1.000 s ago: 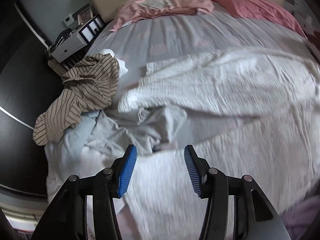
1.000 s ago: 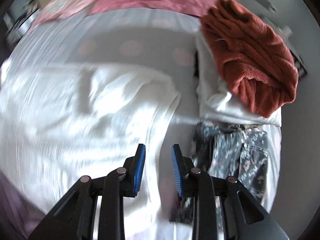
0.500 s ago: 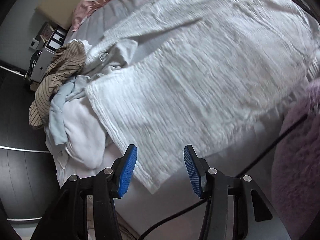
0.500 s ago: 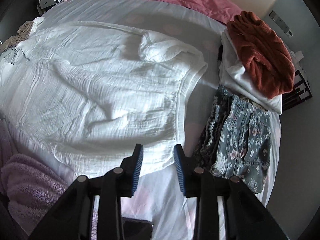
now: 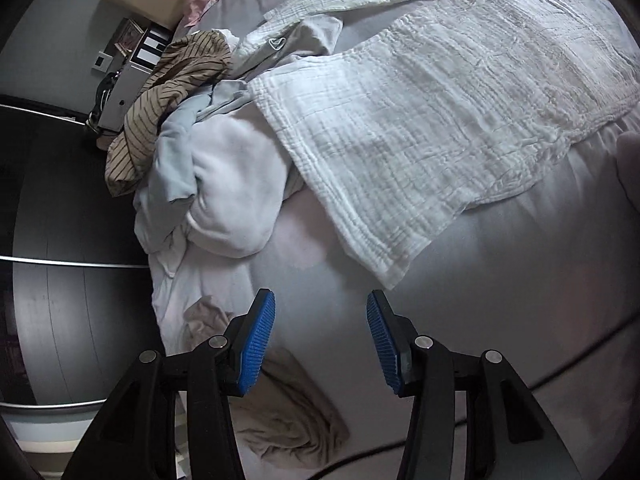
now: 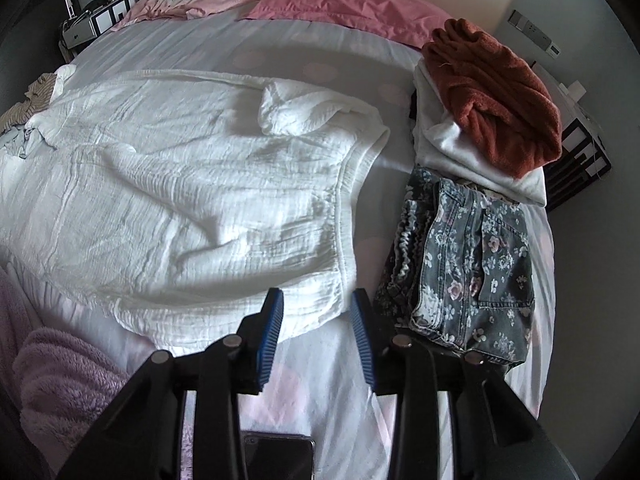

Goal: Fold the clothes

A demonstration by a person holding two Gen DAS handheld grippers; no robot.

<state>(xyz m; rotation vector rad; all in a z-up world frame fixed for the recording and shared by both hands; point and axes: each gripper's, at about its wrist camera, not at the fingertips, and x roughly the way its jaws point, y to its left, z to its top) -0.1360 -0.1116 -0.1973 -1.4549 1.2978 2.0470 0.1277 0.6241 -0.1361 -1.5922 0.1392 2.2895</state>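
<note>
across the middle of the bed [image 6: 312, 44] lies a big white crinkled garment [image 6: 192, 200], spread mostly flat with a bunched lump near its far edge and an elastic hem facing the right gripper [image 6: 316, 334]. that gripper hangs just above the garment's near corner, fingers apart with nothing between them. the left gripper [image 5: 320, 340] is likewise spread wide and empty, over bare sheet just short of the garment's [image 5: 420, 120] other near corner.

beside the garment, toward the right edge of the bed, sits a folded floral denim piece [image 6: 476, 268], and beyond it a rust-red knit [image 6: 496, 92] on top of a folded white item [image 6: 460, 152]. past the garment's left end, a heap of loose clothes: a tan striped shirt [image 5: 172, 92], a pale blue piece [image 5: 176, 152] and a white fleece [image 5: 236, 192]. pink pillows [image 6: 344, 4] line the headboard. a beige cloth [image 5: 288, 420] lies under the left gripper, a lilac fuzzy blanket [image 6: 60, 380] at the bed's near edge, and a phone [image 6: 280, 456] under the right gripper.
</note>
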